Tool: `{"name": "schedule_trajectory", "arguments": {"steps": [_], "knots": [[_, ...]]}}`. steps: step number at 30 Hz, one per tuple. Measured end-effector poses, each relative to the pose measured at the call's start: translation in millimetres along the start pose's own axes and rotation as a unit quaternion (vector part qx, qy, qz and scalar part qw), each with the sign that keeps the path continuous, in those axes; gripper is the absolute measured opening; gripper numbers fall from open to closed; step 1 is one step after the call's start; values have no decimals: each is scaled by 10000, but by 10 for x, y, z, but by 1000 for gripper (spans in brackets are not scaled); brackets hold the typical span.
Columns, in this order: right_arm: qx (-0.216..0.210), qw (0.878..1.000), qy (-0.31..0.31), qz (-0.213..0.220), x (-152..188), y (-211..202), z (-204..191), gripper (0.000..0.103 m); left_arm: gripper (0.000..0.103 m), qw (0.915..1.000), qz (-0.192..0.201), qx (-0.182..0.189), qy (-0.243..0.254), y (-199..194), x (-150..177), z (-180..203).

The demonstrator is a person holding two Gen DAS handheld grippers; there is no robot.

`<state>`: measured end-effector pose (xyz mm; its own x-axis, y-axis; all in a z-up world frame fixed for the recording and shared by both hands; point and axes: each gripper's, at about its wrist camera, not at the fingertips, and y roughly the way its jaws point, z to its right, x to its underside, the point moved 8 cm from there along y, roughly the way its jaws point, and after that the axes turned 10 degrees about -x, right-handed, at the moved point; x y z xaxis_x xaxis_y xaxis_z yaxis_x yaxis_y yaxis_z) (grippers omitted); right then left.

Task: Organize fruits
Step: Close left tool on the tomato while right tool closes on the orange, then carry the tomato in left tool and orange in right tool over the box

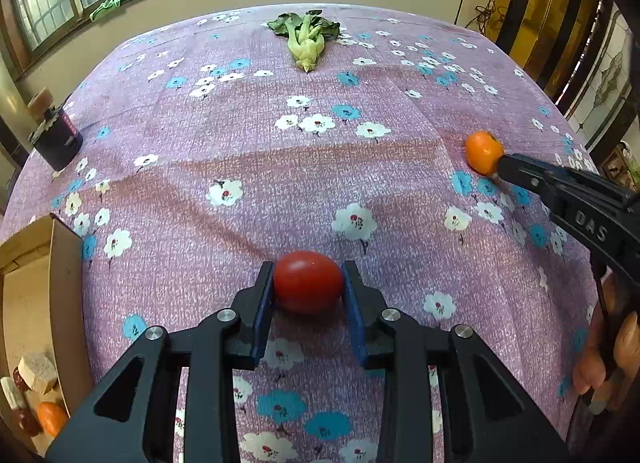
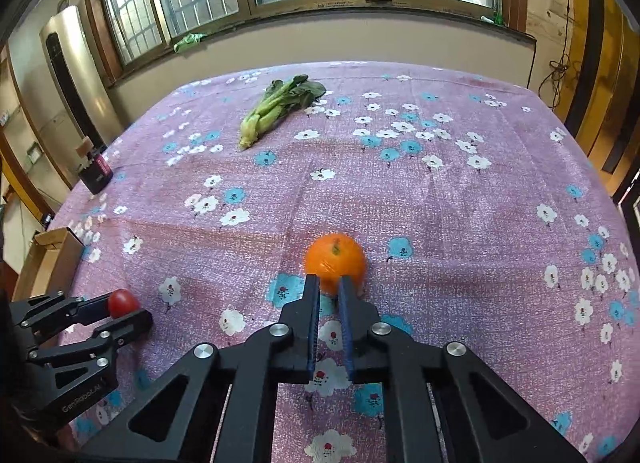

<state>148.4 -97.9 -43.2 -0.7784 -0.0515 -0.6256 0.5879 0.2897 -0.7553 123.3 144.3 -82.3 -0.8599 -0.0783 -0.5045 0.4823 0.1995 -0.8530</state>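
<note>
A red tomato (image 1: 308,281) lies on the flowered tablecloth between the fingers of my left gripper (image 1: 308,283), which is shut on it; it also shows in the right wrist view (image 2: 122,303). An orange (image 2: 335,263) sits on the cloth just beyond the tips of my right gripper (image 2: 329,283), whose fingers stand close together with a narrow gap and hold nothing. The orange also shows in the left wrist view (image 1: 483,151) at the right gripper's tip.
A cardboard box (image 1: 60,263) with food items stands at the table's left edge. A leafy green vegetable (image 1: 306,39) lies at the far side. A dark jar (image 1: 58,139) stands at the left. The table (image 2: 440,203) has a purple flowered cloth.
</note>
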Motion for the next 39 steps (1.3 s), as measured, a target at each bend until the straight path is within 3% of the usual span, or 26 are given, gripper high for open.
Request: {"name": "schedule_trajectory", "arguments": {"steps": [2, 3, 8, 10, 15, 25, 34, 39], "knots": [[8, 10000, 85, -15, -18, 44, 26, 55, 30, 10000, -21, 6, -20, -6, 16, -12], [-7, 9999, 104, 22, -27, 57, 33, 59, 30, 10000, -21, 15, -23, -7, 20, -17], [94, 9998, 151, -73, -71, 283, 84, 52, 30, 10000, -18, 32, -8, -11, 16, -20], [250, 9996, 129, -42, -86, 327, 122, 36, 30, 10000, -19, 67, -17, -13, 21, -27], [61, 9998, 121, 147, -64, 113, 8, 36, 29, 9998, 65, 139, -109, -115, 58, -96], [-1084, 9930, -85, 457, 165, -513, -825, 36, 30, 9977, 390, 406, -389, -661, 263, -455], [-1880, 9807, -304, 441, 343, -738, -1548, 36, 30, 9953, 689, -75, -683, -1064, 471, -1093], [-2100, 9757, -484, 397, 400, -800, -1883, 36, 30, 9933, 768, -360, -781, -1161, 581, -1388]]}}
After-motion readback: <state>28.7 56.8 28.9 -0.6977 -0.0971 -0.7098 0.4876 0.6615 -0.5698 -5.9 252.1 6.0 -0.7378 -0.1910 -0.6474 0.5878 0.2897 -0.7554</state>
